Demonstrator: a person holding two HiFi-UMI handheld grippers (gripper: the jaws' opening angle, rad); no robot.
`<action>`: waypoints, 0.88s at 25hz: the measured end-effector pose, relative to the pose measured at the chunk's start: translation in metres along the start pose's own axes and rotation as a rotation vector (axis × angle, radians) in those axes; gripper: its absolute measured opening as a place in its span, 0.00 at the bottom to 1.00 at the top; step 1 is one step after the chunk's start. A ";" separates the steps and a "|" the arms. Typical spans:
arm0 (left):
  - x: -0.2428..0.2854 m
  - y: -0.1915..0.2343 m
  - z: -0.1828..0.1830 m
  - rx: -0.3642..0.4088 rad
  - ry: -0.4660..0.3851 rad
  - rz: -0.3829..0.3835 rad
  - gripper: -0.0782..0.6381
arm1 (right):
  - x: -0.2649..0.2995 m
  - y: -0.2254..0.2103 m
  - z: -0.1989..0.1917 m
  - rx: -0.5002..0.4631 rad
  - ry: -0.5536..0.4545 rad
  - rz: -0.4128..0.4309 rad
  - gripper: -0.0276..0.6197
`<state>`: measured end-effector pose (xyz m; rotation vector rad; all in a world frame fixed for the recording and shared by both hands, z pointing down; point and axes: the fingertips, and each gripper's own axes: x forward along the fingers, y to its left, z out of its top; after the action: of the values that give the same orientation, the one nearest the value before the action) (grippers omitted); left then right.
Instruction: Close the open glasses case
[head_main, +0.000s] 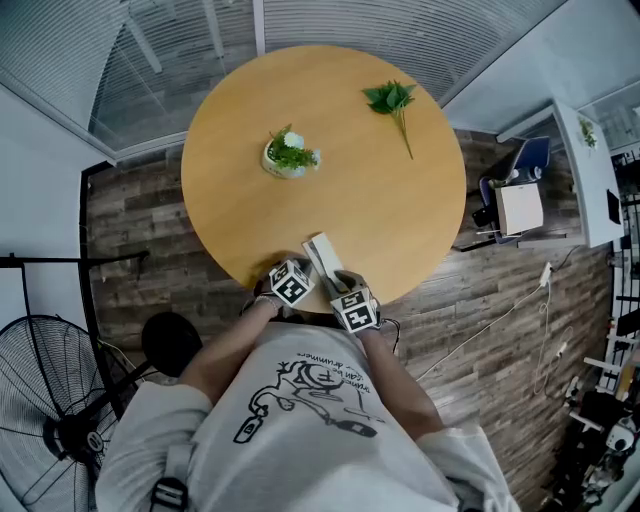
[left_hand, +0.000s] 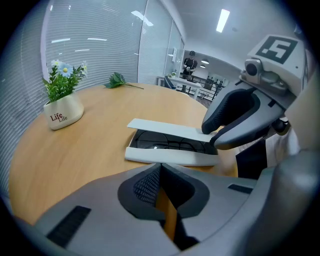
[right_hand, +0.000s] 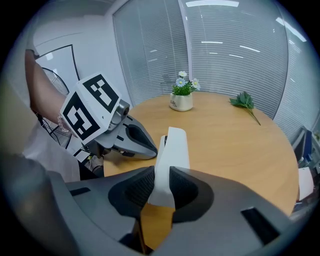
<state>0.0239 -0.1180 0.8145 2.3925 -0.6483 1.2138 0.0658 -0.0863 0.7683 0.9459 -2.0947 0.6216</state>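
The white glasses case lies open near the round table's front edge. In the left gripper view its dark inside holds a pair of glasses, and the lid stands partly raised. My right gripper is shut on the lid's end; its jaws show from the side as the right gripper in the left gripper view. My left gripper is shut and holds nothing, just short of the case's near side. In the head view both the left gripper and the right gripper flank the case.
A white pot of daisies stands mid-table and a loose green sprig lies at the far right. The wooden table ends right at my body. A floor fan stands at the left, and a chair and desk at the right.
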 end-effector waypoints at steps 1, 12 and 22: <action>0.000 0.000 0.000 -0.002 0.000 0.000 0.14 | 0.000 0.002 -0.001 -0.001 0.006 0.003 0.20; 0.001 -0.001 0.000 -0.006 0.003 0.004 0.14 | 0.006 0.009 -0.007 -0.008 0.037 0.027 0.19; 0.000 -0.001 0.001 -0.006 0.002 0.004 0.14 | 0.010 0.008 -0.014 0.010 0.048 0.035 0.18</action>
<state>0.0253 -0.1172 0.8138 2.3857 -0.6553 1.2144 0.0608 -0.0759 0.7836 0.8926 -2.0709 0.6666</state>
